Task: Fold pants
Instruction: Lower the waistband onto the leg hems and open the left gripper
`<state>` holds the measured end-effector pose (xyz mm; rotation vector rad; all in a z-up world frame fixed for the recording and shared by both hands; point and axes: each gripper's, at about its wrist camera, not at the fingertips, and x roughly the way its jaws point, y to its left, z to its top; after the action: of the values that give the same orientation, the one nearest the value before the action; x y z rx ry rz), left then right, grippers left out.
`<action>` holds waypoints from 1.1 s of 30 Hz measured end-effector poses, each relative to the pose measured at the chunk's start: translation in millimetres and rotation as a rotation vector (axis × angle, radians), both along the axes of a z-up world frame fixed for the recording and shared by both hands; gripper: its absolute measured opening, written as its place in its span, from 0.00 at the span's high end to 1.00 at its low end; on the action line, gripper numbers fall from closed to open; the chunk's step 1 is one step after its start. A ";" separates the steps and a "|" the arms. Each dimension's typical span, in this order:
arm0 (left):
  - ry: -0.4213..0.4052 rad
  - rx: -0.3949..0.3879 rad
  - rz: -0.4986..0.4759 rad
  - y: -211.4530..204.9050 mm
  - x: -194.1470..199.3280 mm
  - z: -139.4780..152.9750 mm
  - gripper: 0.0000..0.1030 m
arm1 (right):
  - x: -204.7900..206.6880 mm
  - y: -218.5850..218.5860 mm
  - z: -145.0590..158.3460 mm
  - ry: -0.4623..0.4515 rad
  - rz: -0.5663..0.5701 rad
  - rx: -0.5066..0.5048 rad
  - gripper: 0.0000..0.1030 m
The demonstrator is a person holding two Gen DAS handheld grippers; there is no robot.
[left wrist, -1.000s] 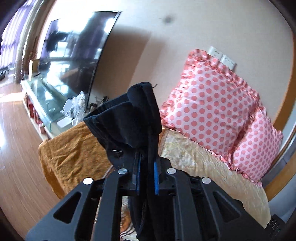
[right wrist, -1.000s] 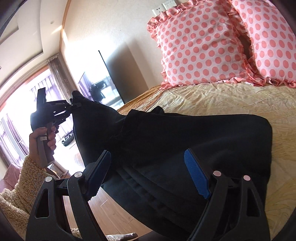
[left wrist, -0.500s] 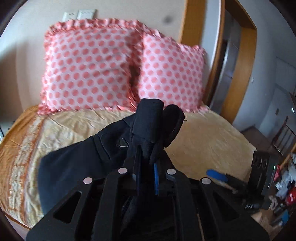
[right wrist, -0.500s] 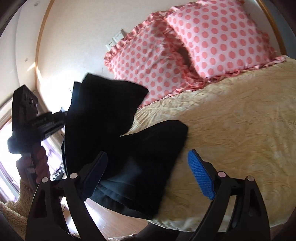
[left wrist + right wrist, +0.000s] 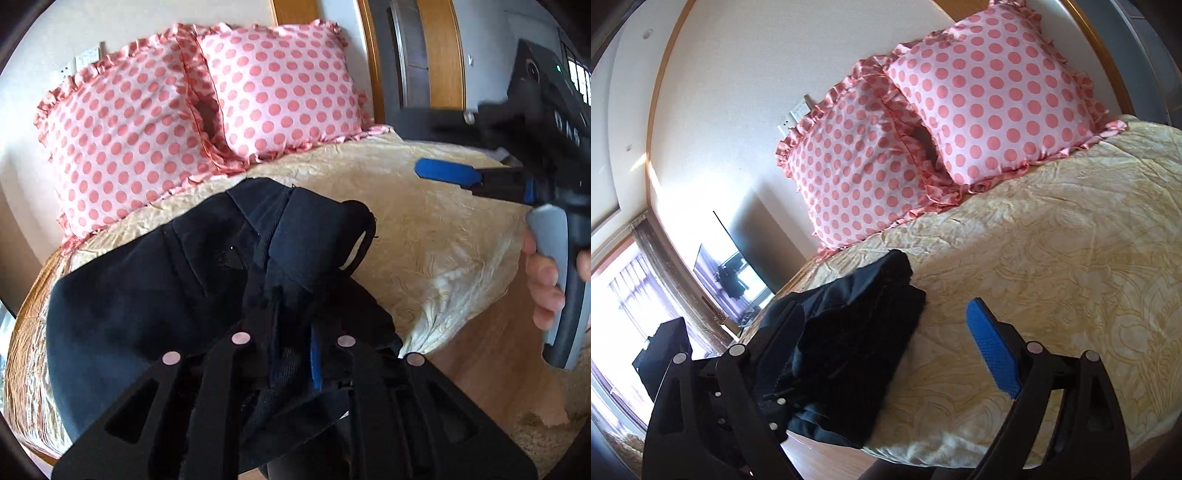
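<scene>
We pinch dark pants [image 5: 155, 295] in left gripper [image 5: 291, 354], jaws starting to part; right gripper [image 5: 886, 350] wide, empty. Risk: fold slumps off bed [image 5: 1052, 258] edge.

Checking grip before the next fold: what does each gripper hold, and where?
The left gripper pinches the dark pants by a bunched fold at their near edge, jaws just beginning to open. The right gripper is open, holding nothing.
</scene>
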<state>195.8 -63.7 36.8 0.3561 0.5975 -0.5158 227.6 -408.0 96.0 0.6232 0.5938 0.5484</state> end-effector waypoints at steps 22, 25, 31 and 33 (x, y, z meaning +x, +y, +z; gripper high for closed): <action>-0.032 -0.070 0.555 126.3 53.0 23.7 0.02 | 15.6 116.2 5.3 -0.017 0.278 -0.273 0.16; 0.040 -0.066 0.580 132.7 59.1 2.8 0.02 | 12.9 126.1 -23.5 0.044 0.276 -0.354 0.16; 0.081 -0.094 0.597 138.8 58.5 -11.5 0.02 | -1.0 137.6 -22.5 -0.024 0.235 -0.448 0.15; 0.089 -0.091 0.603 140.1 56.9 -7.8 0.02 | -0.8 132.5 -14.8 -0.020 0.224 -0.409 0.15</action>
<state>252.7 76.5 29.0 0.0545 0.7274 0.0219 226.8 -275.5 81.2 0.1645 0.7377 0.6192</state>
